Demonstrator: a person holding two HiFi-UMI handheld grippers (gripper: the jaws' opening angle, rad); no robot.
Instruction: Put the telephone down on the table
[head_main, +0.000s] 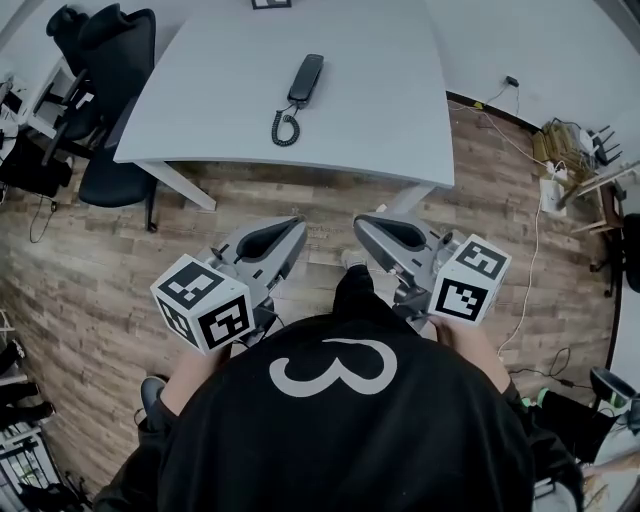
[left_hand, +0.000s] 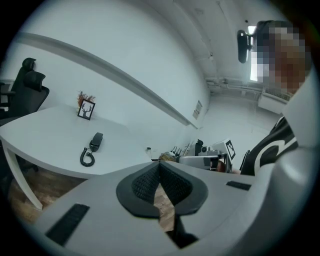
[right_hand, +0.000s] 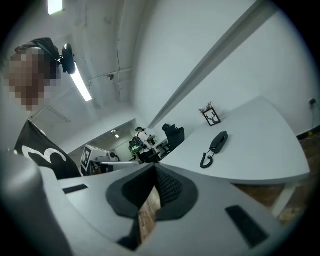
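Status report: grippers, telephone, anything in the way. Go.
Left gripper shut, empty. Right gripper shut, empty. Telephone lying on table, apart from both grippers. Nothing in the way.

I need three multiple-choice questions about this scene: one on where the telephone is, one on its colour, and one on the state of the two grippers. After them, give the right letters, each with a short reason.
1. Where is the telephone?
A) on the table
B) on a shelf
C) in a drawer

2. What colour is the telephone?
A) white
B) black
C) red

3. How do the jaws of the left gripper and the right gripper stand?
A) both shut, with nothing between them
B) both wide open
C) one shut, one wide open

Answers:
1 A: the telephone lies flat on the tabletop, with its coiled cord beside it.
2 B: it looks dark against the pale grey table in all three views.
3 A: in each gripper view the pads meet at the tips and hold nothing.
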